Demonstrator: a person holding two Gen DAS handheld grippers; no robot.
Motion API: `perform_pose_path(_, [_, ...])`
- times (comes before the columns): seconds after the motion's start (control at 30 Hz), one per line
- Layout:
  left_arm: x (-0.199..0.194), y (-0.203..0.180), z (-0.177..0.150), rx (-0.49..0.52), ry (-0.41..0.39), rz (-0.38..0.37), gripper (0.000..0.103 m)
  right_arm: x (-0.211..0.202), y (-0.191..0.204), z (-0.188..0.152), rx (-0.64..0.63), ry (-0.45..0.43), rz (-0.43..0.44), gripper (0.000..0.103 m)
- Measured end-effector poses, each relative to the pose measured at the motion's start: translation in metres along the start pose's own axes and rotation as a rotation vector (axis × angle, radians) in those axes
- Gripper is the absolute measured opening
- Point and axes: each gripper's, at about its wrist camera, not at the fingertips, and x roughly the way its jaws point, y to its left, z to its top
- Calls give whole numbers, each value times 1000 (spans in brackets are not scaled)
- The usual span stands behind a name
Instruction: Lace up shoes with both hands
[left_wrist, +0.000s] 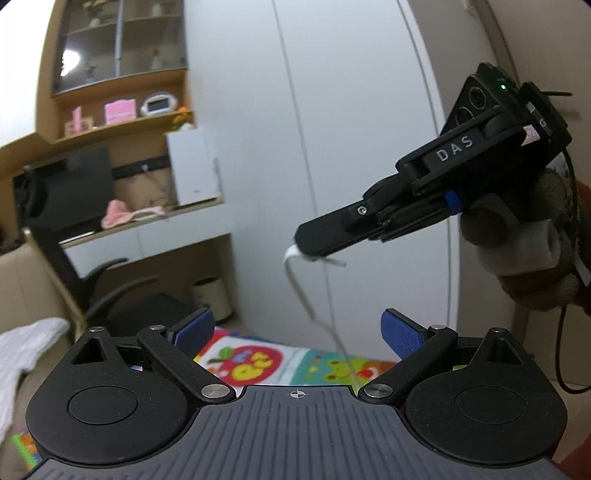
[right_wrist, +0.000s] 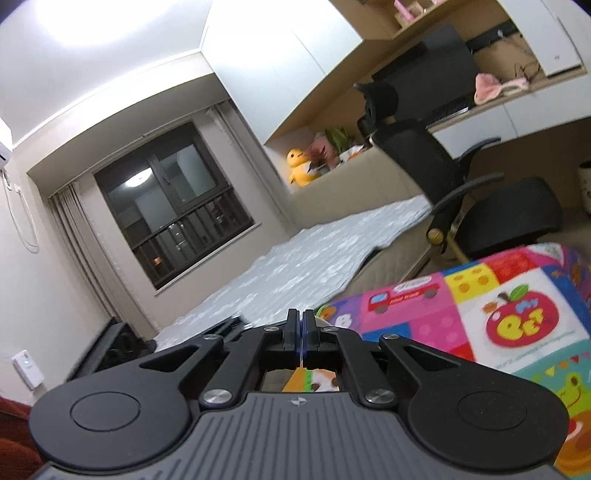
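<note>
Two grippers are up in the air, well above the play mat (left_wrist: 258, 365), so the lace gets drawn out long and taut; the shoe itself is in neither view.

Play mat: soft-looking, glossy, bright cartoon squares (apple, frog, truck), lying flat under the work area. Likely the shoe sits on it below the frame, can't confirm.

Right gripper (left_wrist: 301, 240): black rigid plastic, long flat fingers, held in a gloved hand (left_wrist: 524, 236). Jaws pinched fully together on the white shoelace (left_wrist: 295, 273) right at the tips. Its own wrist view shows the blue pads meeting with no gap. High grip looks meant to pull slack through an eyelet.

Left gripper (left_wrist: 297, 328): same black body, blue textured rubber pads, jaws spread wide, nothing between the pads. The lace hangs in front of the gap, apart from both pads. Probably positioned to take the lace next.

Shoelace: thin flat white cord, limp, bends at the pinch, then drops toward the mat; short stiff end sticks out sideways.
</note>
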Motion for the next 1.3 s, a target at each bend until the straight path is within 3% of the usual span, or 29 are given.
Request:
perform_pose_path(0.03, [4, -3, 0, 13, -8, -9, 93, -2, -2, 0, 12, 11, 8, 1])
perform_pose_path(0.07, [7, -6, 0, 35, -15, -8, 74, -4, -4, 0, 28, 20, 17, 1])
perform_pose_path(0.1, [10, -10, 1, 63, -16, -2, 66, -5, -7, 1, 47, 28, 28, 1])
perform_pose_path(0.2, [17, -10, 1, 82, -24, -5, 51, -10, -14, 2, 105, 37, 69, 1])
perform_pose_path(0.27, [18, -7, 1, 50, -30, -13, 3, -13, -15, 2, 113, 29, 76, 1])
perform_pose_path(0.37, [15, 17, 3, -148, -31, -58, 4, -17, -19, 2, 90, 8, 48, 3])
perform_pose_path(0.53, [13, 91, -27, -740, -4, -200, 3, -22, -13, -2, -64, -30, -86, 6])
perform_pose_path(0.6, [6, 115, -43, -925, -18, -235, 3, -18, -6, -8, -144, -24, -134, 14])
perform_pose_path(0.63, [3, 121, -49, -968, -23, -243, 3, -14, -4, -12, -181, -15, -149, 15])
perform_pose_path(0.77, [-9, 132, -65, -1027, -7, -258, 3, 2, 6, -21, -255, 29, -116, 15])
perform_pose_path(0.9, [-9, 140, -79, -1131, 8, -306, 3, 19, 8, -28, -235, 72, -24, 40])
perform_pose_path(0.97, [-6, 141, -84, -1162, 4, -315, 3, 31, 6, -34, -213, 97, 12, 41])
perform_pose_path(1.07, [-3, 142, -89, -1195, 11, -340, 3, 47, -2, -41, -154, 135, 55, 30])
perform_pose_path(1.1, [-2, 141, -89, -1195, 16, -341, 3, 52, -5, -43, -129, 149, 67, 13])
perform_pose_path(1.13, [-4, 141, -89, -1189, 20, -337, 3, 55, -7, -45, -114, 162, 71, 6])
perform_pose_path(1.3, [-13, 143, -87, -1169, 9, -303, 3, 56, -13, -53, -80, 189, 62, 4])
